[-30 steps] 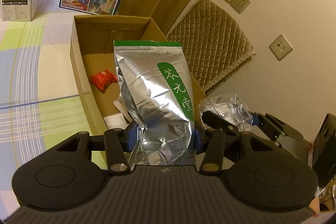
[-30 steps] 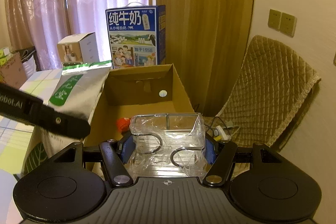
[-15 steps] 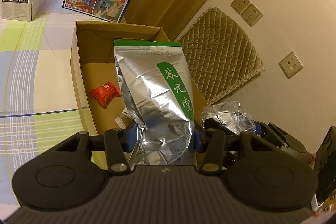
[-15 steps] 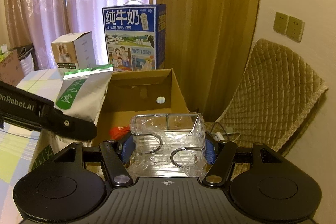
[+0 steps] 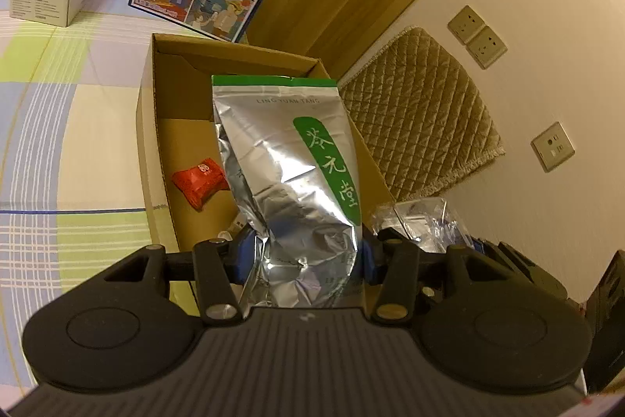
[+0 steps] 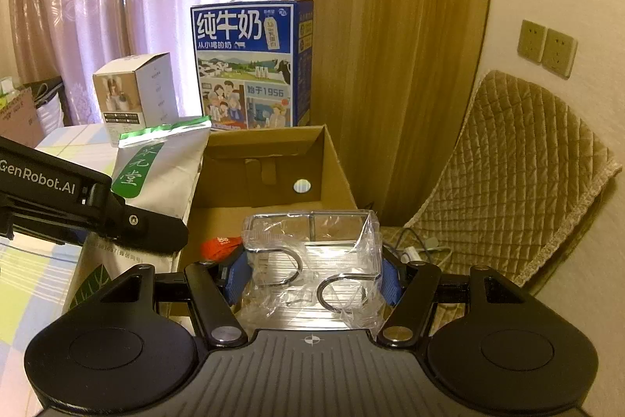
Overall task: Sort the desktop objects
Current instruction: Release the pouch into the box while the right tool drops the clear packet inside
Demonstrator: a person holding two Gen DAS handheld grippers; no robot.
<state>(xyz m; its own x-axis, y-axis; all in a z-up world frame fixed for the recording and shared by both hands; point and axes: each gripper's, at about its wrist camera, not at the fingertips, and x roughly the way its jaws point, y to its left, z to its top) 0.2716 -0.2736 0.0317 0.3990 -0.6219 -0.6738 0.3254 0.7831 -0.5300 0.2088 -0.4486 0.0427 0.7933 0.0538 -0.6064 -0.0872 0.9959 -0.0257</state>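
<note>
My left gripper is shut on a silver foil tea bag with a green label, held upright over the open cardboard box. The bag also shows in the right wrist view, left of that box. My right gripper is shut on a plastic-wrapped metal hook rack, held above the box's near right corner. It also shows in the left wrist view. A red packet lies on the box floor, partly seen in the right wrist view.
A blue milk carton case stands behind the box, a small white product box to its left. The table has a checked cloth. A quilted chair and wall sockets are at the right.
Both grippers have risen and drawn slightly back, still holding their objects. The box and the red packet sit lower and farther in both views.
</note>
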